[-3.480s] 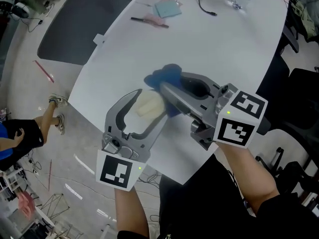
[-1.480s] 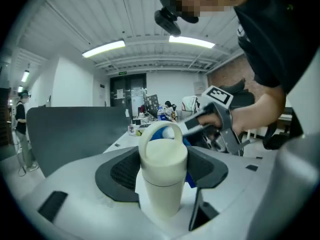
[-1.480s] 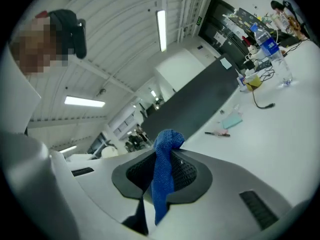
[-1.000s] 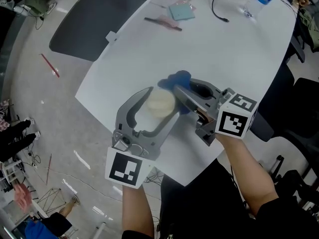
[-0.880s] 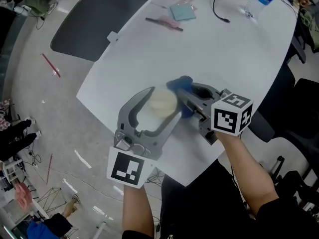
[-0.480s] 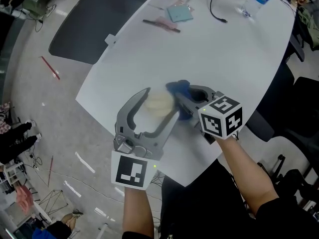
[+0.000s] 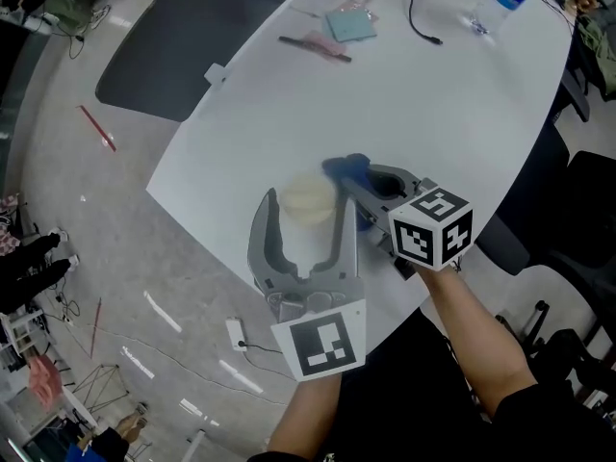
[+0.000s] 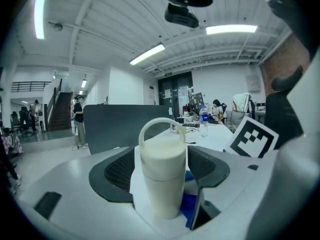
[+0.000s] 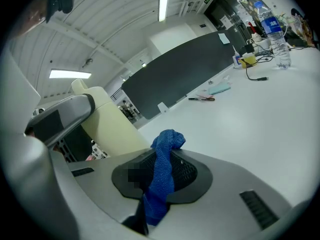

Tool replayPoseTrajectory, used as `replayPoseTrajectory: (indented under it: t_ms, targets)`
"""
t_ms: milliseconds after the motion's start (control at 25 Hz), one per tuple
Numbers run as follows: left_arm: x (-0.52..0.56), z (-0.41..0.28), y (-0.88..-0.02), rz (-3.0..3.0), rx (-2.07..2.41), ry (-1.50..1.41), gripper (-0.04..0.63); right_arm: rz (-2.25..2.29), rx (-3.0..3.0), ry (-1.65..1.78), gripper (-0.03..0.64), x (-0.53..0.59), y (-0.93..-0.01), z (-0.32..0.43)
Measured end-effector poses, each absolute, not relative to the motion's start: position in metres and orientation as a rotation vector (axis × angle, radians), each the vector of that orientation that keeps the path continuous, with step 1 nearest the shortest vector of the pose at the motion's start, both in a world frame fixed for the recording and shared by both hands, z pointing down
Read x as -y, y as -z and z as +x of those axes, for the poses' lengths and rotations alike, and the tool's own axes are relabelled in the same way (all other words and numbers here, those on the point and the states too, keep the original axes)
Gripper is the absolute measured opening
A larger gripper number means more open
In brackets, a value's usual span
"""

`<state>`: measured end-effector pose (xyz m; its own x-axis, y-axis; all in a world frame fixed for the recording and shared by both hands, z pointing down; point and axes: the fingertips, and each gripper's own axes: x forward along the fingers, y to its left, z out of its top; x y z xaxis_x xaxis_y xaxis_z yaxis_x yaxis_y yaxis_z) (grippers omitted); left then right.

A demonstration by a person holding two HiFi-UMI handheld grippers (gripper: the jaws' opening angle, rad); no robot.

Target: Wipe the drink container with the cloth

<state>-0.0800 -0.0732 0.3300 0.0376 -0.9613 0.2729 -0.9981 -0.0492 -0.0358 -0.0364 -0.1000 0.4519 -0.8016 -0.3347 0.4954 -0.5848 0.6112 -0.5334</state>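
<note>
L tool (image 7: 308,203) opening, loose round cup (image 8: 161,176) upright near counter (image 7: 433,114) edge, prob. to bare its sides; R tool (image 9: 155,180) clenched on cloth (image 9: 167,141) beside cup, ready to wipe.

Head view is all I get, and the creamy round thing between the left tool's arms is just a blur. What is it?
Observer: It's a cream cylindrical drink bottle, standing upright, with a loop handle arching over its lid.
Operator: Is the left tool squeezing it?
Observer: No. The left tool has its jaws opening; the bottle stands between the pads, which do not press on it.
Operator: And the blue bit by the right tool?
Observer: That's a blue knitted cloth, pinched between the shut jaws of the right tool, with its bunched end poking up past them.
</note>
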Motion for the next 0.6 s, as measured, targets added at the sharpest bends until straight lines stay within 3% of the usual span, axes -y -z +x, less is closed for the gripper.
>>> replayPoseTrajectory:
  t_ms: [360, 600]
  targets:
    - [0.078, -0.081, -0.333, 2.106, 1.965, -0.311, 0.282, 0.752, 2.497, -1.007, 0.057, 0.1, -0.45, -0.037]
    - [0.071, -0.072, -0.338, 2.563, 1.419, -0.46, 0.282, 0.796, 2.563, -1.015, 0.057, 0.106, -0.426, -0.03]
